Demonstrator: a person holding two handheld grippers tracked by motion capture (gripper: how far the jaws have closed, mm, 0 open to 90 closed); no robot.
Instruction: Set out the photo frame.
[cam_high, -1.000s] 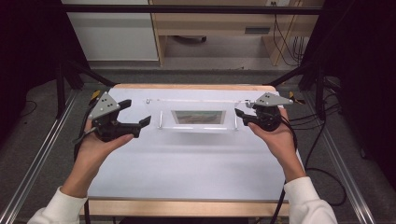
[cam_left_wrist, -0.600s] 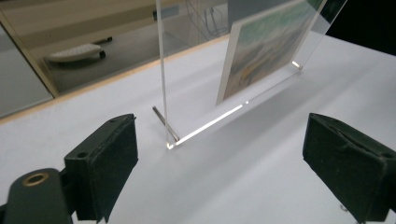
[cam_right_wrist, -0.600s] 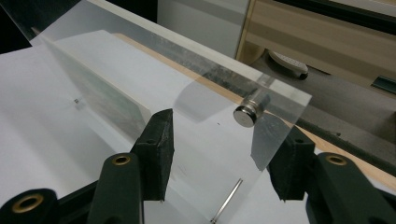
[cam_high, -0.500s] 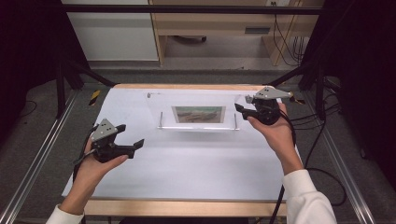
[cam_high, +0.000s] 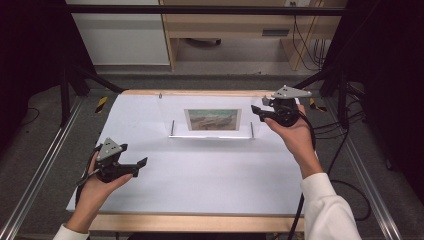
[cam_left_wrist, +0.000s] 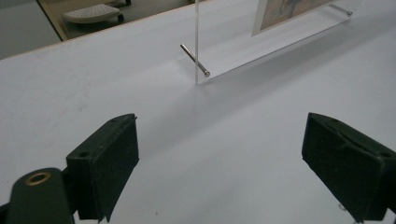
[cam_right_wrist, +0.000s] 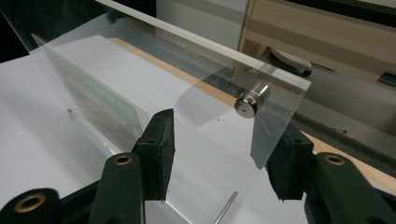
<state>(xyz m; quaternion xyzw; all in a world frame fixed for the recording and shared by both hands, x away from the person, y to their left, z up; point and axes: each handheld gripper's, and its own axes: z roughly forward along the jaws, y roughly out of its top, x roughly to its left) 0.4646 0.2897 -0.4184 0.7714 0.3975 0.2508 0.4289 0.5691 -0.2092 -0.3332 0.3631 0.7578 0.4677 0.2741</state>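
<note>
A clear acrylic picture frame (cam_high: 170, 112) holding a landscape print (cam_high: 212, 119) stands upright on the white table top (cam_high: 210, 175), resting on two metal foot pins (cam_left_wrist: 194, 60). My right gripper (cam_high: 256, 113) is at the frame's upper right corner. In the right gripper view its jaws (cam_right_wrist: 224, 156) stand partly apart, with the thin acrylic sheet (cam_right_wrist: 210, 93) and its metal standoff (cam_right_wrist: 251, 103) between and just above them. Whether a pad touches the sheet I cannot tell. My left gripper (cam_high: 141, 166) hovers low at the near left, wide open and empty (cam_left_wrist: 219, 172), apart from the frame.
The table has a wooden front edge (cam_high: 200, 222) and metal rails (cam_high: 40, 175) along both sides. Cables (cam_high: 345, 145) trail off to the right. Beyond the far edge are a white cabinet (cam_high: 120, 35) and a wooden bench (cam_high: 235, 30).
My left gripper left the frame's left end and came down toward the near left of the table. The frame went from leaning back to standing upright. The right gripper stayed at its right end.
</note>
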